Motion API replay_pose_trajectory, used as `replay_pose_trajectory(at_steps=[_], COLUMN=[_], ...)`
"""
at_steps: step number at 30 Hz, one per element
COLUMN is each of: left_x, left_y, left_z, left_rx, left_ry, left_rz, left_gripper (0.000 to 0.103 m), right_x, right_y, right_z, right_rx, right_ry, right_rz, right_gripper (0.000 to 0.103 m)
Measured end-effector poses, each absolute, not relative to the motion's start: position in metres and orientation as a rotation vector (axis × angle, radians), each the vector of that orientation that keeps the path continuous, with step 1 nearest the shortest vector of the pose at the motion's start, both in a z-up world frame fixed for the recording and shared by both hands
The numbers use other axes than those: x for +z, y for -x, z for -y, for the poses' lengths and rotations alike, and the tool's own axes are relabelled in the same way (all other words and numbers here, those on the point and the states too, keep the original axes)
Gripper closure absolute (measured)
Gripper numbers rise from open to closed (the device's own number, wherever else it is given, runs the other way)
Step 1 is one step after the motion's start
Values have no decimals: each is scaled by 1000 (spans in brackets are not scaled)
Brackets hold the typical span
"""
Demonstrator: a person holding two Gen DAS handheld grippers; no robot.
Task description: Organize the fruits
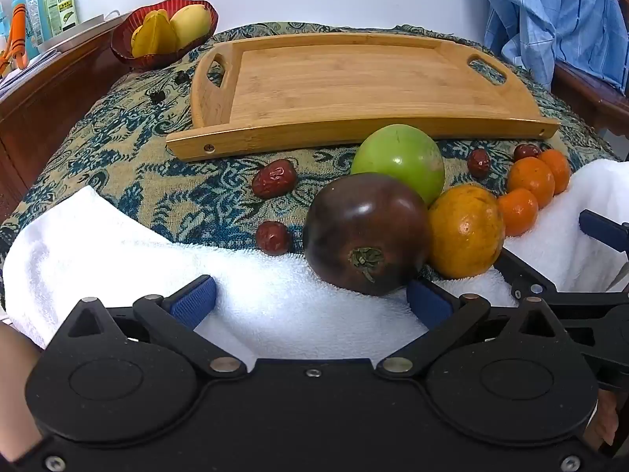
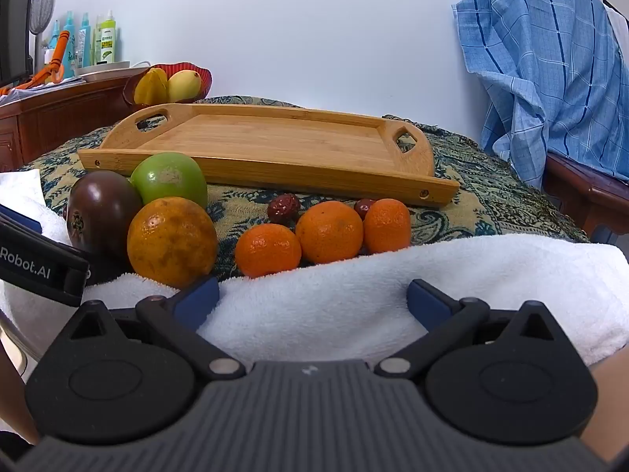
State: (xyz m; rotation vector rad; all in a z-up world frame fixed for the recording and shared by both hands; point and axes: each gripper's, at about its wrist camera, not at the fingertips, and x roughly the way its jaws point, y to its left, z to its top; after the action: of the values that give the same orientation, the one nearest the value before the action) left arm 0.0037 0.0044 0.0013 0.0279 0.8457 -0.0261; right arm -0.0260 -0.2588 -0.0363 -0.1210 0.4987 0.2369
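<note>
Nothing has been picked up yet, so this looks like the very start of sorting the fruit. The flat bamboo tray with two cut-out handles (image 1: 354,78) sits bare in the upper middle of the left wrist view, on the blue and tan patterned cloth (image 1: 118,165) that covers the desk. All the loose fruit lies in front of it, near the white fluffy towel (image 1: 118,244).

The left gripper (image 1: 310,303) has its fingers spread wide, with nothing between them. The dark purple round fruit with a dry green stem (image 1: 365,232) rests on the towel edge just above its right finger (image 1: 428,303). The right gripper (image 2: 312,301) is wide too and empty, low in its own view, over the towel.

The next move is likely a reach for one fruit. The purple one touches the big yellow-orange fruit (image 1: 466,230) and hides part of the smooth green round fruit (image 1: 401,157), so the fingers need to slide in without bumping those.

Three small bright oranges (image 2: 328,230) huddle together in the middle of the right wrist view. Behind them peek wrinkly dark red dates (image 2: 284,206), one mostly hidden. In the left wrist view one small orange is half covered by another. The red glass bowl of yellow fruit (image 1: 165,31) sits at the upper left.
</note>
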Motion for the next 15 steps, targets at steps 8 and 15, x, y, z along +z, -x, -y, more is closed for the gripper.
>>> replay_pose_trajectory(at_steps=[8, 15], left_x=[-1, -1], left_y=[-1, -1], left_z=[0, 1], left_rx=[-25, -23], left_ry=[-39, -40], left_rz=[-839, -839], left_gripper=[0, 0], right_x=[-37, -37], right_y=[26, 26], right_z=[259, 259], right_rx=[238, 236], right_ry=[122, 124], right_rz=[-498, -496], right_gripper=[0, 0])
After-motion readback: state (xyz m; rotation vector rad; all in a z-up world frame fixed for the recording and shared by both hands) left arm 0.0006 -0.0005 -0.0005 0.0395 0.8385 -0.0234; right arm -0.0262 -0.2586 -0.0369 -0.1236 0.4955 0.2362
